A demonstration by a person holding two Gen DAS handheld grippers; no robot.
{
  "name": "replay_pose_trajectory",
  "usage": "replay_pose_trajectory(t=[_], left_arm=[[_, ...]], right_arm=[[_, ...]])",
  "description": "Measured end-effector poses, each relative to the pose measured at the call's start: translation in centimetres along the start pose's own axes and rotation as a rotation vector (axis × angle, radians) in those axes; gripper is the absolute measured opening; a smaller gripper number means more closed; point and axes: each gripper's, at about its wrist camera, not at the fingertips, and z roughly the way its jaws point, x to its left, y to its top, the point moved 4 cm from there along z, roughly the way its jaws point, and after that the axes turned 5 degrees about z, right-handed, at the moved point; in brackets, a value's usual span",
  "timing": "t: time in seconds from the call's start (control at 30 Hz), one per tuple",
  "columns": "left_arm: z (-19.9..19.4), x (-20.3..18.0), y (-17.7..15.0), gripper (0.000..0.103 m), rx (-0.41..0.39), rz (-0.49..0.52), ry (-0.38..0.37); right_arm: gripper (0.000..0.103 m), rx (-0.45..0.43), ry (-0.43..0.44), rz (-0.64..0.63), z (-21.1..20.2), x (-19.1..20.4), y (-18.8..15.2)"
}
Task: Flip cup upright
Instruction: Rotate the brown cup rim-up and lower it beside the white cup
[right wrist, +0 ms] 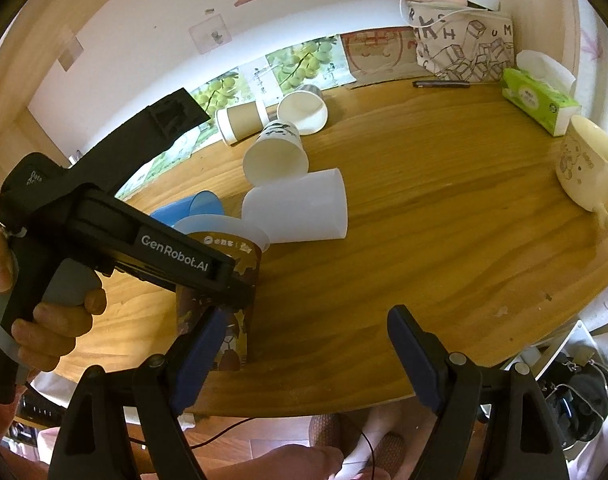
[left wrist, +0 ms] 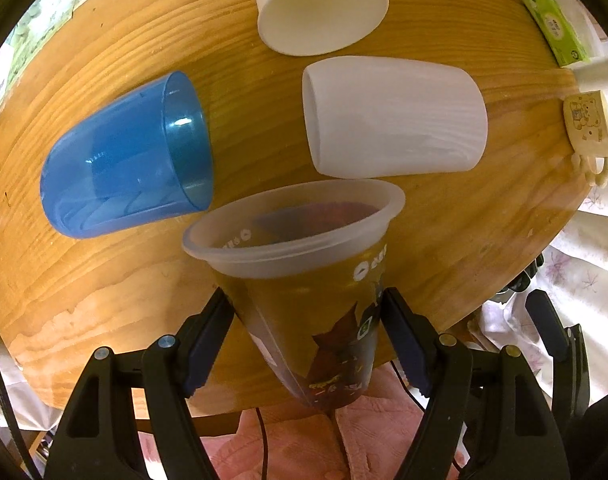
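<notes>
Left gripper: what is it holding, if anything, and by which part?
The left gripper holds the printed cup, jaws on opposite sides of its lower body, rim up. The right gripper holds nothing.

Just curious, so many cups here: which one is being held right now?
The printed plastic cup, clamped by the left gripper. The blue cup and frosted white cup lie untouched on their sides.

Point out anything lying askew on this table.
Several cups lie on their sides: the blue cup, the frosted white cup, and paper cups near the wall. The left gripper holds the printed cup, mouth up.
</notes>
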Motion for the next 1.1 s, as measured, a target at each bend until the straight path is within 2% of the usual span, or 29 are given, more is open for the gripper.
replay_pose_trajectory(t=[0.17,0.53,0.9,1.03,1.1], left_arm=[[0.3,-0.5,-0.4,0.079,0.026,-0.017,-0.036],[-0.6,-1.3,-1.7,0.08,0.035,-0.012,-0.033],[-1.3,-1.7,-4.9,0.08,-0.014,-0.032,-0.026],[-1.9,-0.9,-6.2,0.08,-0.05,-0.07,-0.041],[-2.6,-0.6,-7.0,0.08,-0.092,-0.085,-0.04]], right_arm=[[0.084,0.008,0.009,-0.005,-0.1,0.1,0.0],[0.084,0.02,0.039,-0.031,-0.8,0.3,-0.4],[0.084,0.034,0.056,-0.045,-1.5,0.1,-1.8],[0.084,0.03,0.059,-0.047,-1.9,0.0,-2.1],[0.084,0.024,0.061,-0.043,-2.2,0.1,-2.1]])
